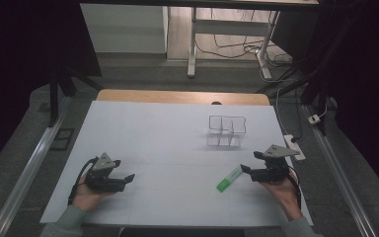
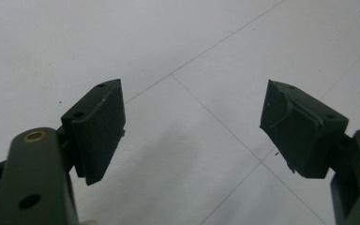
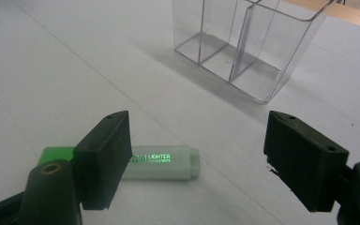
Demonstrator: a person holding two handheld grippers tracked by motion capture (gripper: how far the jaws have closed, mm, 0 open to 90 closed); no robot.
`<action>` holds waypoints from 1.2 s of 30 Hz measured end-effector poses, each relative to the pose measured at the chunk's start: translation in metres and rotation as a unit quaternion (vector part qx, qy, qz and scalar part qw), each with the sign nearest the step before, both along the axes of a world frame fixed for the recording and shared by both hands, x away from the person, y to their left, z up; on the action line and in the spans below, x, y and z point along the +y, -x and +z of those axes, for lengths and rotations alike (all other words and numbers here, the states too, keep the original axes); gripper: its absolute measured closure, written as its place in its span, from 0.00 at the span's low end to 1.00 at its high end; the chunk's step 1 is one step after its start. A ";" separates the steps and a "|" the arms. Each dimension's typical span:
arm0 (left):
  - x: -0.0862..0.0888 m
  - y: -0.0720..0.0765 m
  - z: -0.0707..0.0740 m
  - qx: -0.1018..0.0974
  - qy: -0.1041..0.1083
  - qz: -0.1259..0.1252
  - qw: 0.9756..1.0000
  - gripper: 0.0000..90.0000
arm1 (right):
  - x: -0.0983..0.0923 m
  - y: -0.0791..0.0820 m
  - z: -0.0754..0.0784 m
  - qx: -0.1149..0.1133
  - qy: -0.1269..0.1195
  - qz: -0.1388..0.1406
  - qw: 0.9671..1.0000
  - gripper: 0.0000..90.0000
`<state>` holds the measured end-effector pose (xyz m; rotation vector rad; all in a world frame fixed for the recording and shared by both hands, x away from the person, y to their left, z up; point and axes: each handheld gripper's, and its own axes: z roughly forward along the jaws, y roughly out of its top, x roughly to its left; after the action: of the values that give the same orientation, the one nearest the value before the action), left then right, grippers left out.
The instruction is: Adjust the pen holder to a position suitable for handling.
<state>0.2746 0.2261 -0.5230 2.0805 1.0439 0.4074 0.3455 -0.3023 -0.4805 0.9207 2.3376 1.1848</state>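
Nearest to me, my right gripper (image 1: 246, 169) sits low at the right of the white table (image 1: 168, 148) with its jaws spread wide and nothing between them; in the right gripper view the green highlighter (image 3: 161, 162) lies flat on the table just past the jaw tips, partly behind one pad, and I judge it is touching neither. In the high view the highlighter (image 1: 229, 178) lies just to the left of that gripper, its long axis running on a diagonal, green cap end toward me and pale end pointing up toward the gripper's jaws. My left gripper (image 1: 128, 177) rests well apart on the other side of the table, jaws also parted over bare surface (so it has no part in this reach, as I read it). The right hand is plainly the nearer one, and I would have to turn the jaws across the barrel, not along it, before closing. Farther out stands the clear plastic divided organizer (image 1: 226, 131), upright, its compartments looking empty, beyond the highlighter and well apart from it.
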 end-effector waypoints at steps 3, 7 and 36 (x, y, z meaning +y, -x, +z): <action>0.000 0.000 0.000 0.001 -0.001 0.001 1.000 0.25 | 0.000 -0.003 0.001 0.002 0.004 -0.005 1.000 0.26; -0.001 -0.001 -0.001 0.001 -0.002 -0.001 1.000 0.25 | 0.000 -0.008 0.002 0.007 0.002 -0.009 1.000 0.27; -0.001 -0.002 -0.002 0.002 -0.005 -0.003 1.000 0.25 | -0.013 -0.071 -0.004 0.035 0.008 -0.084 0.996 0.34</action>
<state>0.2761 0.2252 -0.5246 2.0935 1.0408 0.4070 0.4164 -0.3154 -0.4847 1.1457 2.2670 1.0812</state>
